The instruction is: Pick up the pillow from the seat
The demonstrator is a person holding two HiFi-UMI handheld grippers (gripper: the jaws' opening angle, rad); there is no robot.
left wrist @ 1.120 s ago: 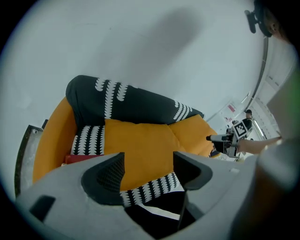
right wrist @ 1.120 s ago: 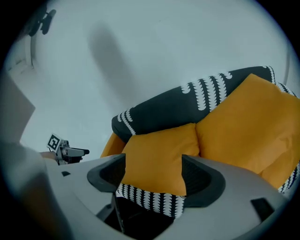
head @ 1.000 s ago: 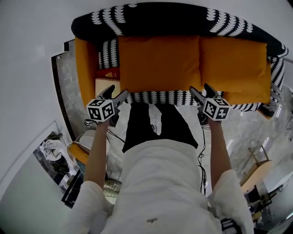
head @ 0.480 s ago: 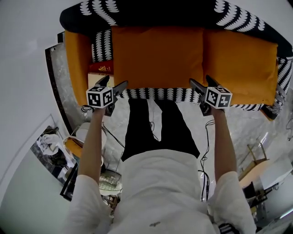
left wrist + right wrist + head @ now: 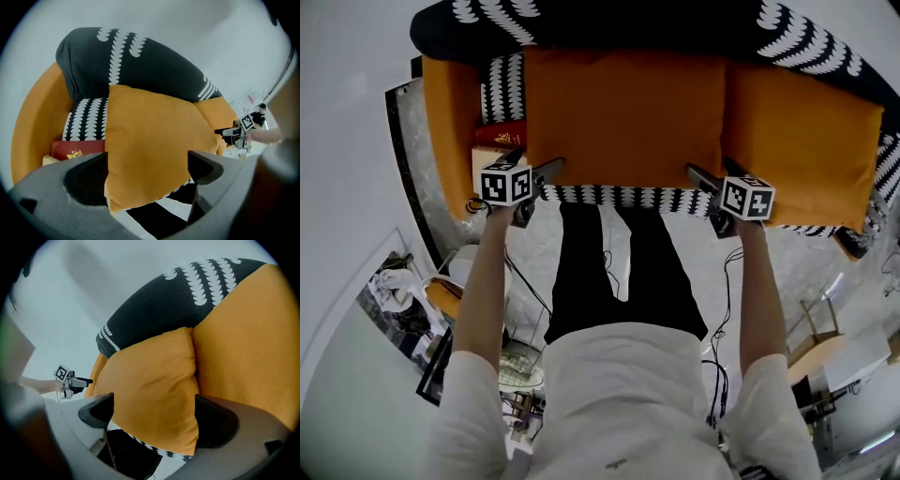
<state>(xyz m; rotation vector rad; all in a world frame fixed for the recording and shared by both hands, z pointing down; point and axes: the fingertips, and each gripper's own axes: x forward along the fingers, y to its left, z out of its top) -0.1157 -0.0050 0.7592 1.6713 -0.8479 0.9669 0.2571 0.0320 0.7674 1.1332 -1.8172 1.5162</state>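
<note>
An orange pillow (image 5: 623, 117) leans on the black-and-white patterned sofa seat (image 5: 619, 195). My left gripper (image 5: 536, 165) is at its front left corner and my right gripper (image 5: 709, 174) at its front right corner. In the left gripper view the pillow (image 5: 150, 140) has its lower left corner between the jaws of the left gripper (image 5: 147, 164), which are opening and not pressing it. In the right gripper view the pillow (image 5: 150, 385) has its lower right corner between the jaws of the right gripper (image 5: 152, 408), also opening and clear of the fabric.
A second orange pillow (image 5: 802, 136) lies to the right, touching the first. A red book (image 5: 499, 136) on a cream box sits by the orange armrest (image 5: 450, 112) at the left. The person's legs (image 5: 619, 262) stand against the sofa front. Clutter (image 5: 412, 300) lies on the floor at left.
Both grippers have moved forward to the pillow's front corners, and their jaws have spread wider. The sofa sits larger and closer in view.
</note>
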